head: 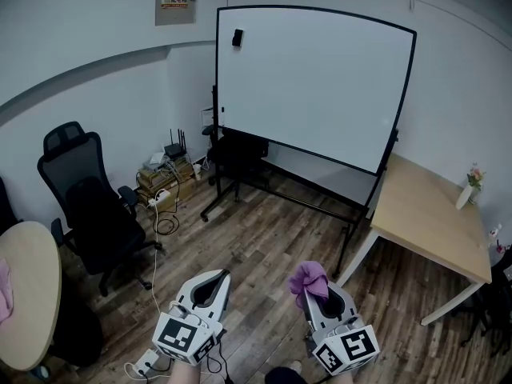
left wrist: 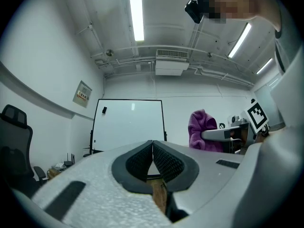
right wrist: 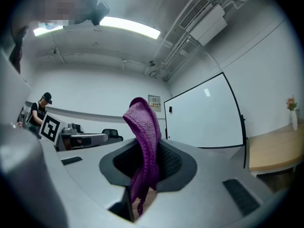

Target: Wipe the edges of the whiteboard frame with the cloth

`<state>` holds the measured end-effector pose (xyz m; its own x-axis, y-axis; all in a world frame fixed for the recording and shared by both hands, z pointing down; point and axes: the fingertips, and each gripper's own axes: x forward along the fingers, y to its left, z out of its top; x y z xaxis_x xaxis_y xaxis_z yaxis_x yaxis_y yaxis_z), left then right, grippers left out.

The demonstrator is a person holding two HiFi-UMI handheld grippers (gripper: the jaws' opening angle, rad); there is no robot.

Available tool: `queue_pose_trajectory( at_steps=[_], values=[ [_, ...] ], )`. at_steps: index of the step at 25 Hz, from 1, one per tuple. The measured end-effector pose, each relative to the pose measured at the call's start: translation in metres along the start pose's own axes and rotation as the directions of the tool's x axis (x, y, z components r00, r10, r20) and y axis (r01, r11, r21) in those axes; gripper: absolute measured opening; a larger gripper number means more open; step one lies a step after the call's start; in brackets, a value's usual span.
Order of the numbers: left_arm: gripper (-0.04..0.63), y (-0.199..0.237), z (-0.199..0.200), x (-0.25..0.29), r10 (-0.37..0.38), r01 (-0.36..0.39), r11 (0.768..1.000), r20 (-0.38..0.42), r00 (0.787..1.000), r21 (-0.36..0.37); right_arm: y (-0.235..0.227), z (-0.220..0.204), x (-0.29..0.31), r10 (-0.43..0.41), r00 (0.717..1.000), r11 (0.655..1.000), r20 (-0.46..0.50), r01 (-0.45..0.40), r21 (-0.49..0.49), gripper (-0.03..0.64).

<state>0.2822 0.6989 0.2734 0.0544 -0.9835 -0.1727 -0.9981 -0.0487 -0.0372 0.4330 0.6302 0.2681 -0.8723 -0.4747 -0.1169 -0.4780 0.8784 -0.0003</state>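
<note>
A black-framed whiteboard (head: 312, 82) on a rolling stand fills the back of the room, some way ahead of both grippers. It also shows as the whiteboard (left wrist: 129, 125) in the left gripper view and the whiteboard (right wrist: 204, 115) in the right gripper view. My right gripper (head: 314, 290) is shut on a purple cloth (head: 309, 278), which sticks up from the jaws as the cloth (right wrist: 145, 151). My left gripper (head: 210, 286) is shut with nothing in it, its pads (left wrist: 145, 160) touching. The purple cloth (left wrist: 204, 129) appears to its right.
A light wooden table (head: 428, 214) stands right of the board, a small vase (head: 467, 189) on it. A black office chair (head: 92, 206) is at the left, with boxes and cables (head: 164, 184) by the wall. A round table edge (head: 32, 294) lies at the near left.
</note>
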Motion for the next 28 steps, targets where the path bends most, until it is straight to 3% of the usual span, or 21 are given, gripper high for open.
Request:
queue_pose_trajectory(
  at_steps=[4,19,28],
  values=[
    [0.018,0.005,-0.004,0.021,0.01,-0.01,1.0,0.003,1.0,0.004,-0.019,-0.006,0.018,-0.002,1.0,0.999,-0.019,0.001,-0.042,0.081],
    [0.018,0.024,-0.004,0.158,0.077,-0.079,0.996,0.048,0.996,0.038,-0.134,-0.002,0.113,0.088,0.996,0.996,-0.002,-0.088,-0.023,0.084],
    [0.018,0.012,-0.015,0.216,0.1,-0.103,0.993,0.051,0.994,0.054,-0.193,-0.008,0.133,0.117,0.993,0.993,0.007,-0.117,-0.012,0.084]
  ],
)
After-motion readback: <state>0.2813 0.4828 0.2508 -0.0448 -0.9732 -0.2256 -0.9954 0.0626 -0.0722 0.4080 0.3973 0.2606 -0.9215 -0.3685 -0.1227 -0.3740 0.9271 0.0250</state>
